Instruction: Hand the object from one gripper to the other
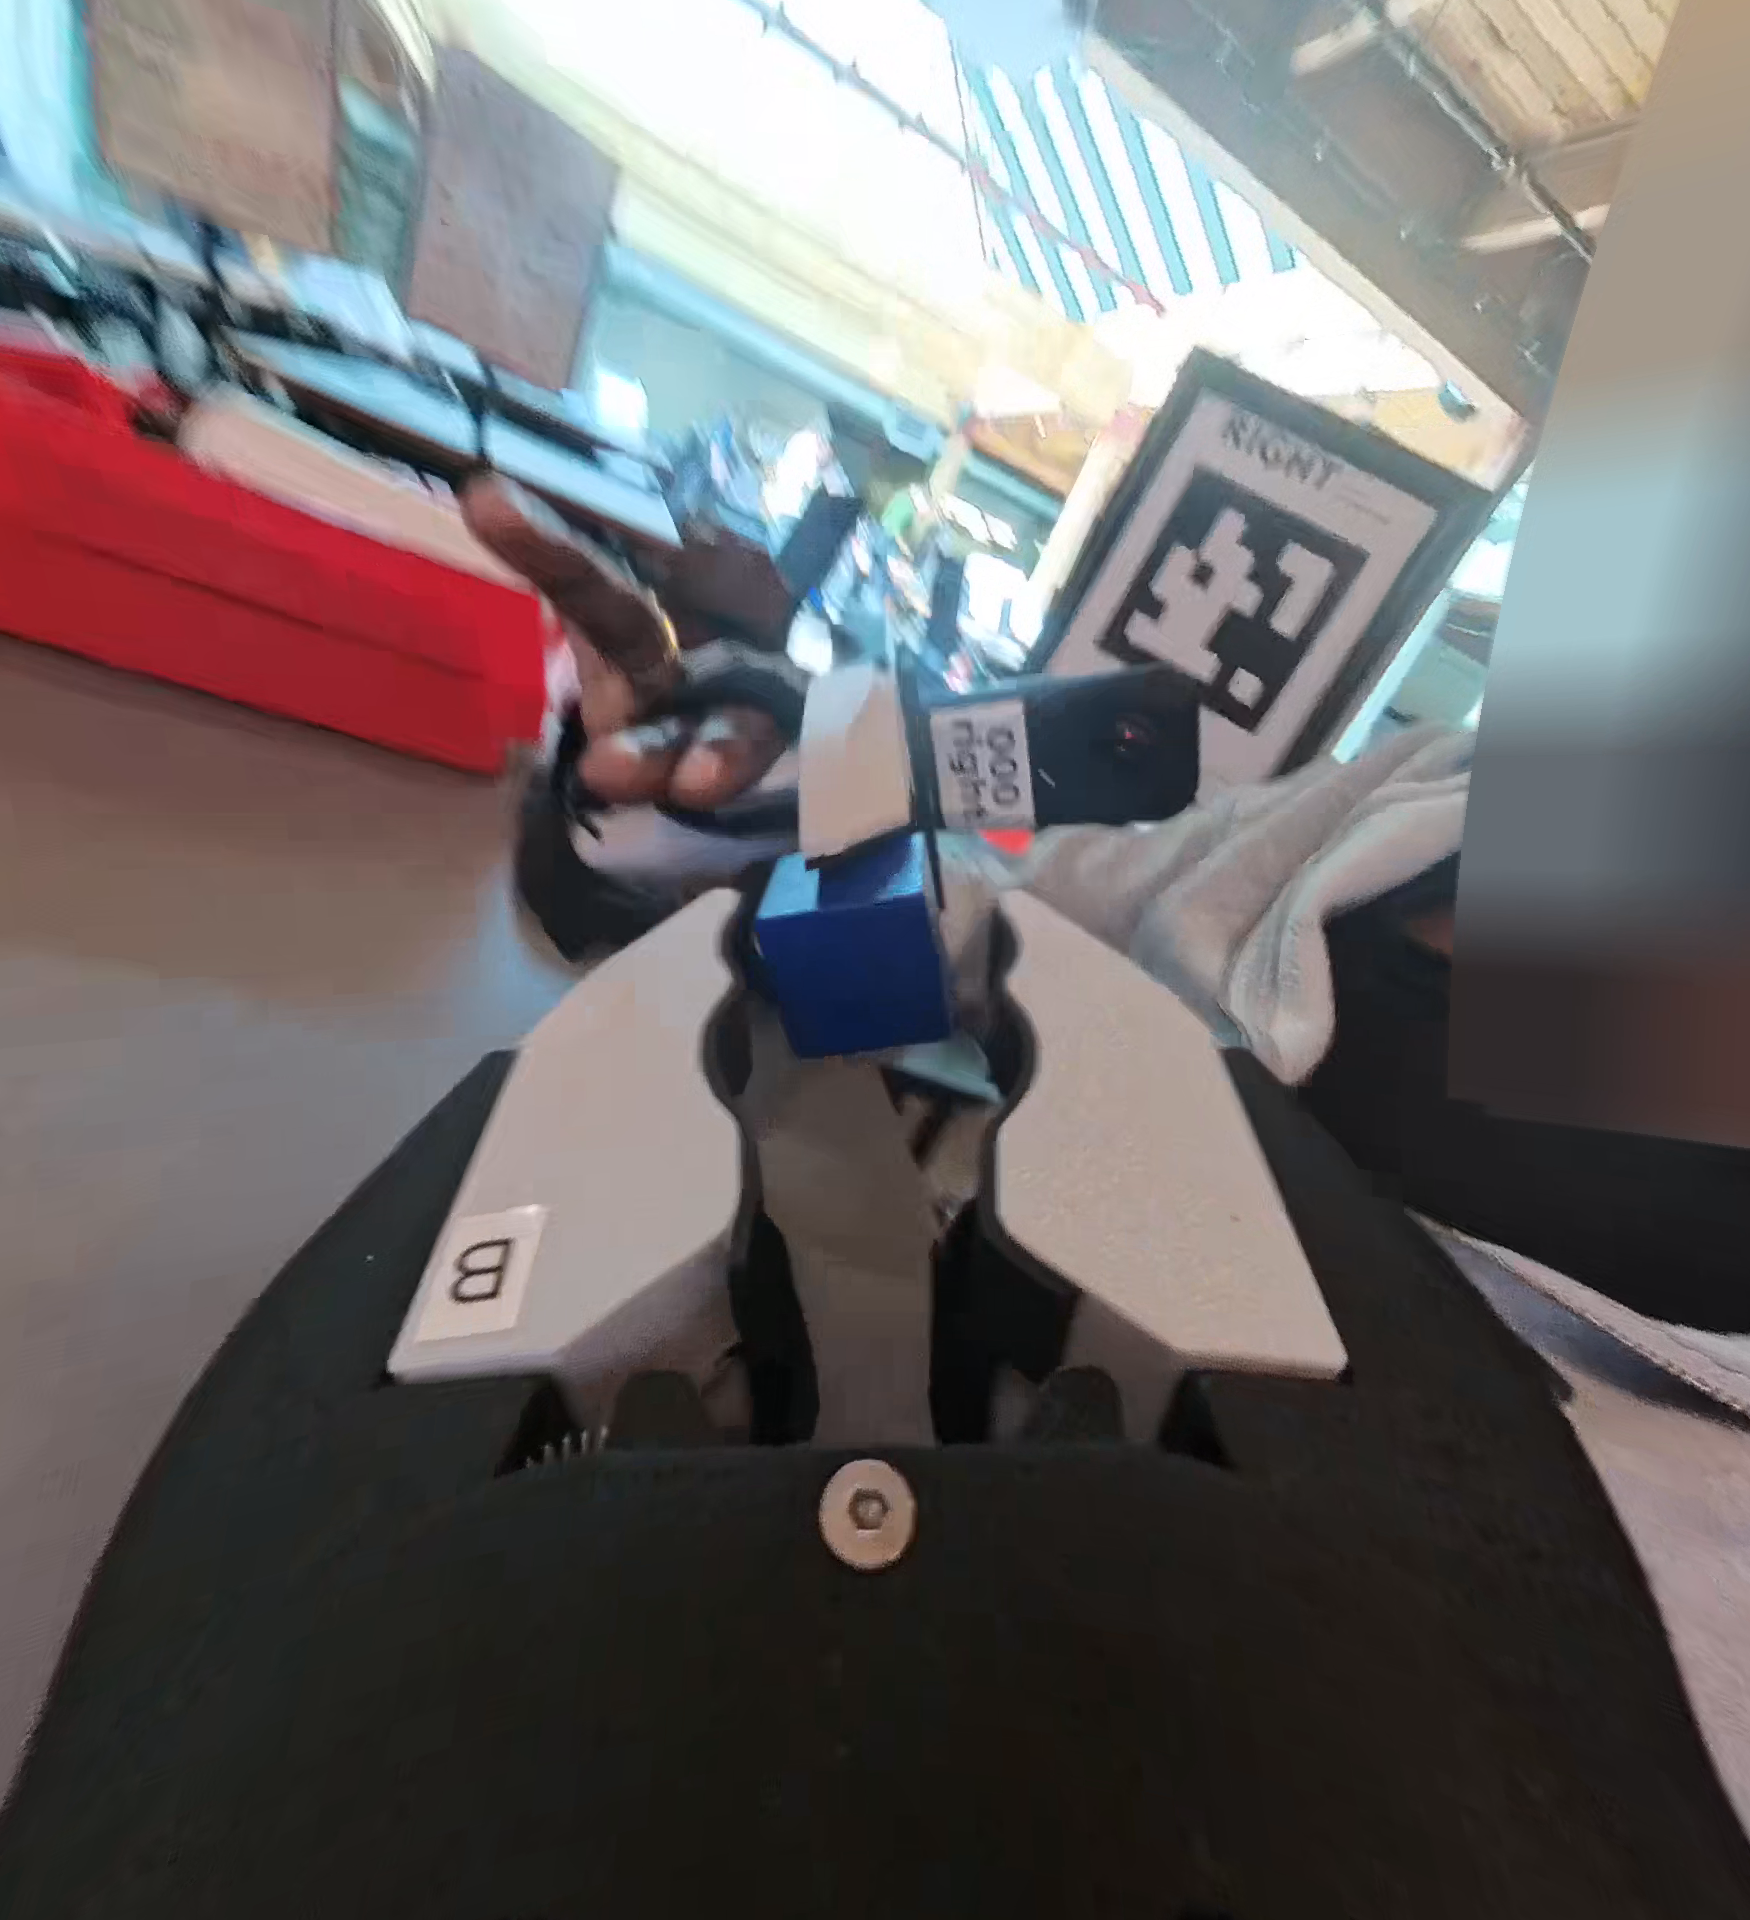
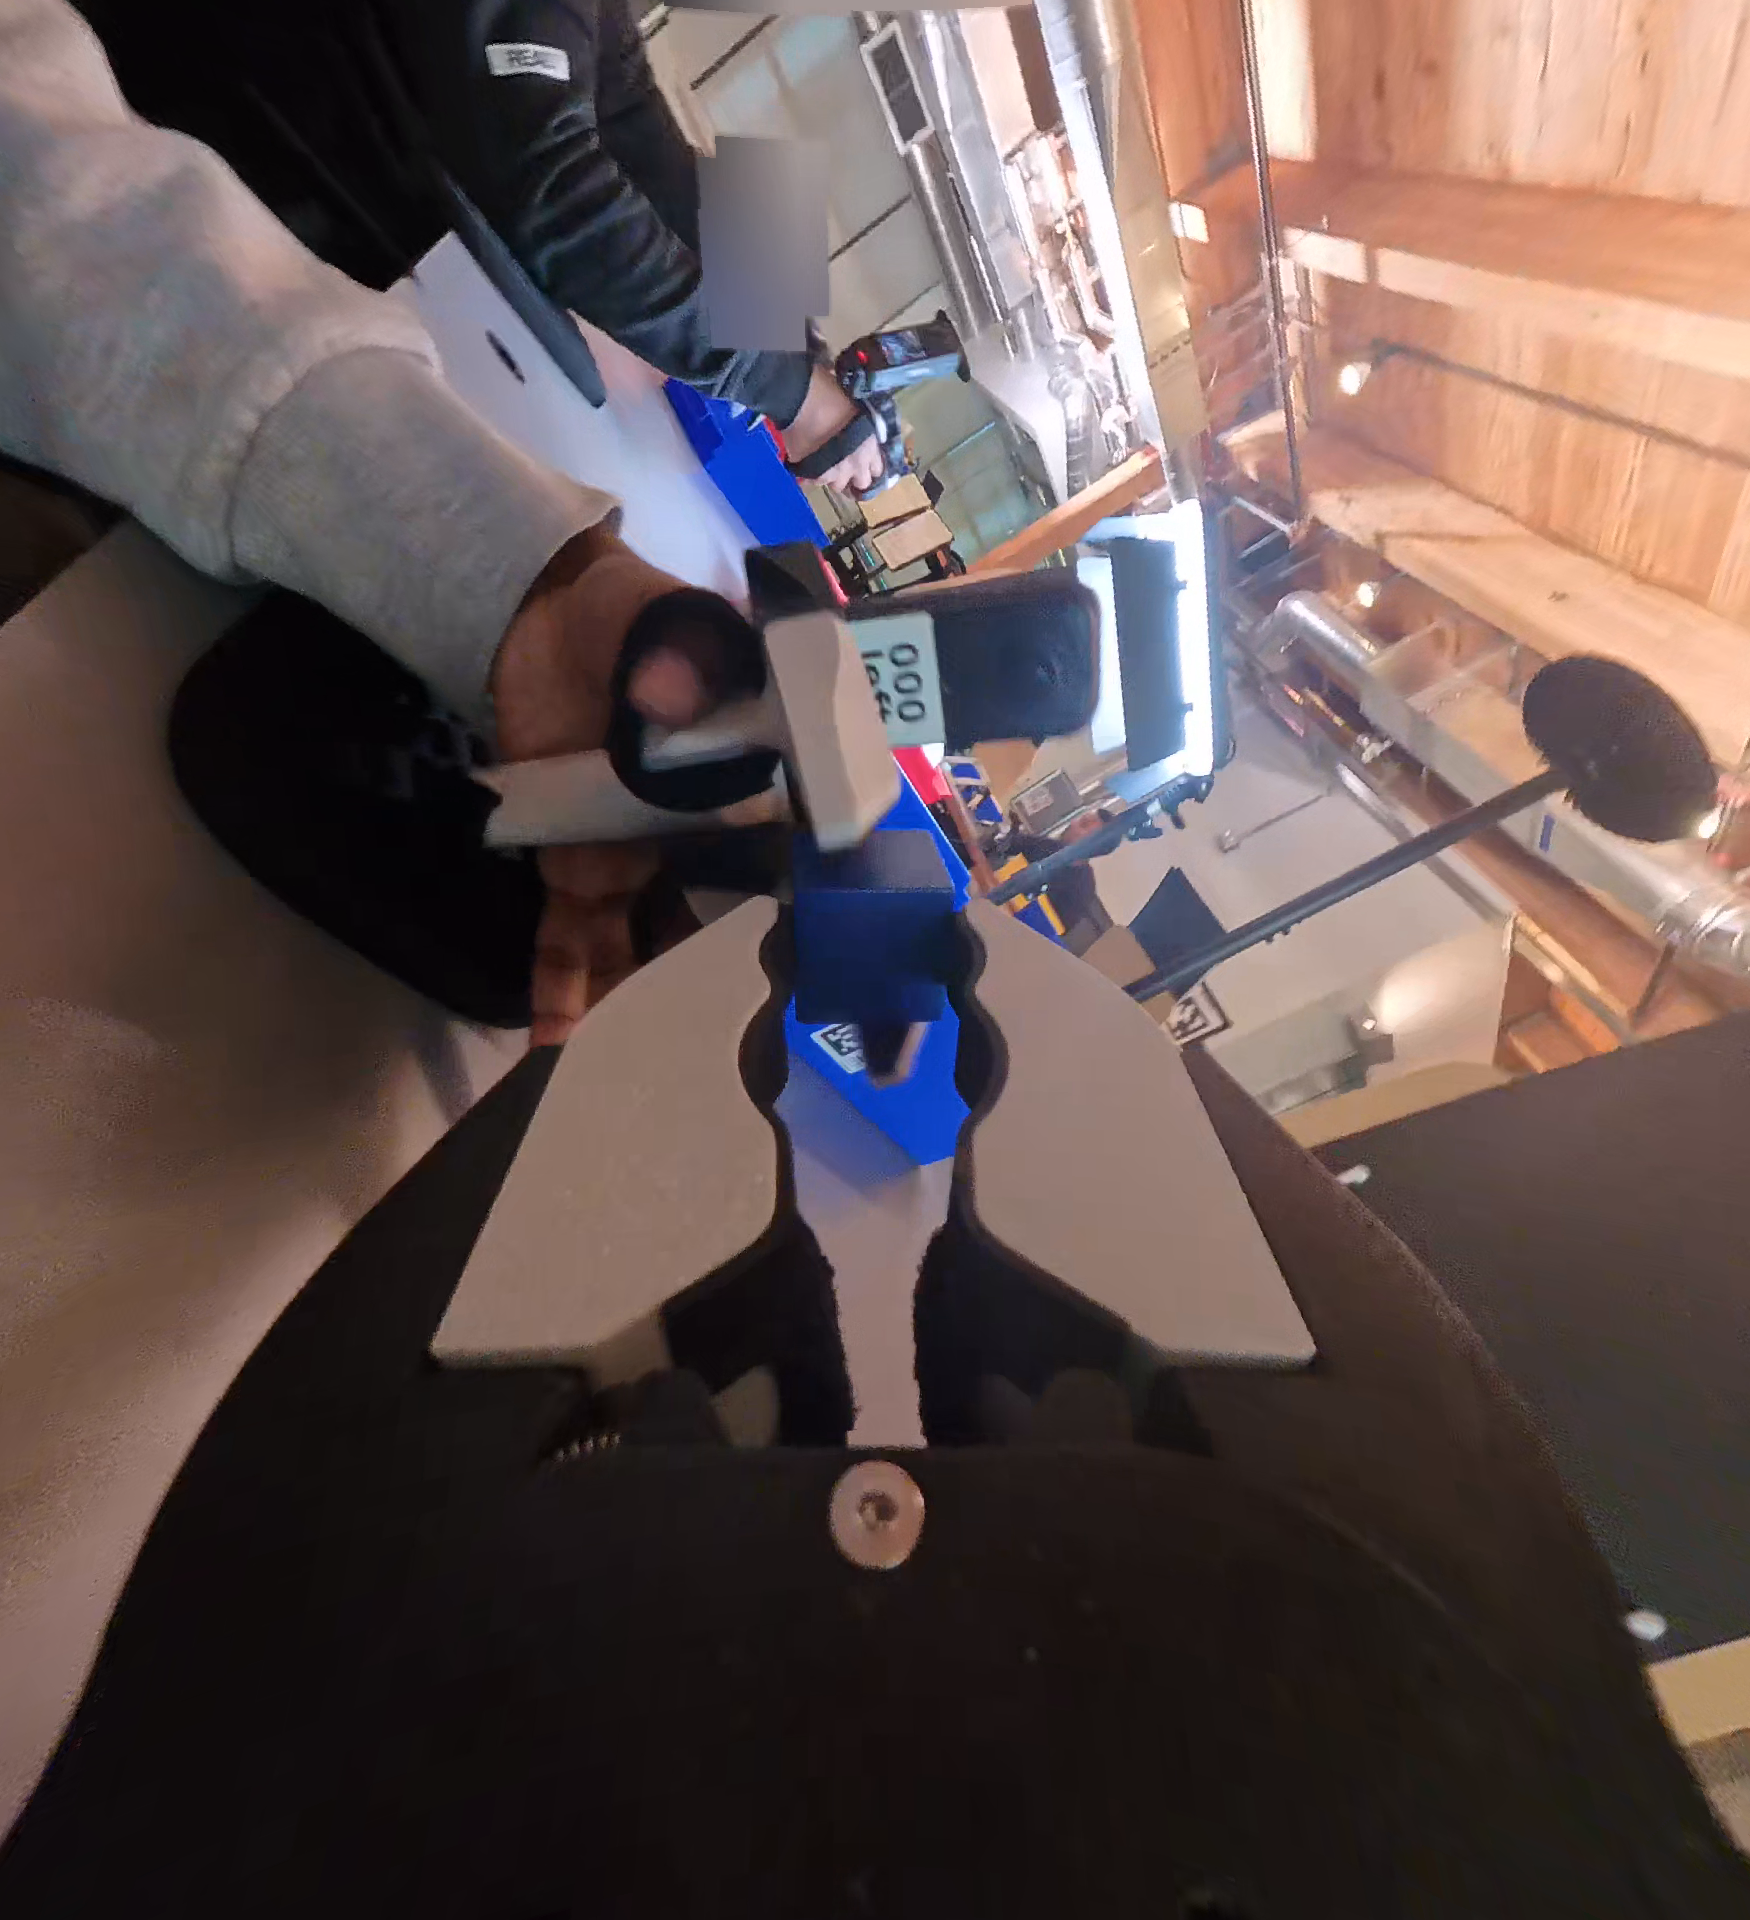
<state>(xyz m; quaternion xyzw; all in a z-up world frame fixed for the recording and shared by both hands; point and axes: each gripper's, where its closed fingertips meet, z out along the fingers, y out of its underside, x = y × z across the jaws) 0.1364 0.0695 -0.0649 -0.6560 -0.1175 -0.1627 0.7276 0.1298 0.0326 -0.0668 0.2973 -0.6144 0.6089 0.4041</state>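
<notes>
A blue cube (image 1: 850,961) hangs in the air between both grippers, which meet at right angles. My right gripper (image 2: 866,920) is shut on the blue cube (image 2: 871,951), its grey fingers tight against both sides. In the left wrist view one of its fingers (image 1: 850,769) presses on the cube's top, and the other shows just below. My left gripper (image 1: 860,920) straddles the cube with its jaws wider than the cube, leaving small gaps. Its upper finger (image 2: 829,727) sits just above the cube in the right wrist view.
A red box (image 1: 175,551) lies on the brown table (image 1: 123,987) at the left. Grey sleeves (image 2: 175,364) and gloved hands hold the grippers. Another person in black (image 2: 580,208) stands behind near a blue bin (image 2: 746,468). A microphone boom (image 2: 1619,748) reaches in at the right.
</notes>
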